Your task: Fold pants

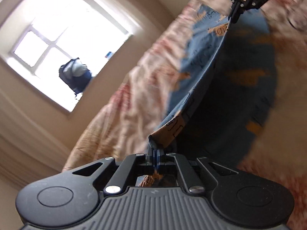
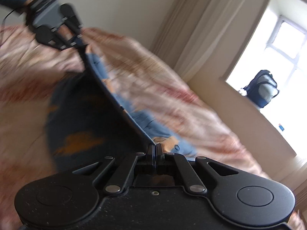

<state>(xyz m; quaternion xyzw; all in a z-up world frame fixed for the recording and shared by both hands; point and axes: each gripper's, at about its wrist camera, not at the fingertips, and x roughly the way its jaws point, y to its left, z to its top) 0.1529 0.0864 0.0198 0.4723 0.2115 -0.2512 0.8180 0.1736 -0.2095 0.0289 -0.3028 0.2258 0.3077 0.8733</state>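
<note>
Mid-fold carry: the pants (image 1: pixel 201 61), blue with orange print, are held taut by one edge between the two grippers above the floral bedspread (image 1: pixel 134 88). The left gripper (image 1: pixel 154 150) is clamped on one corner of the edge, the right gripper (image 2: pixel 155 149) is pinched shut on the other. Part of the cloth lies on the bed; blur hides how much, probably half. Next, the lifted edge needs to be laid over the lower layer, corners aligned, then released.

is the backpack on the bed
No, the backpack sits on the window ledge, apart from the bed.
</note>
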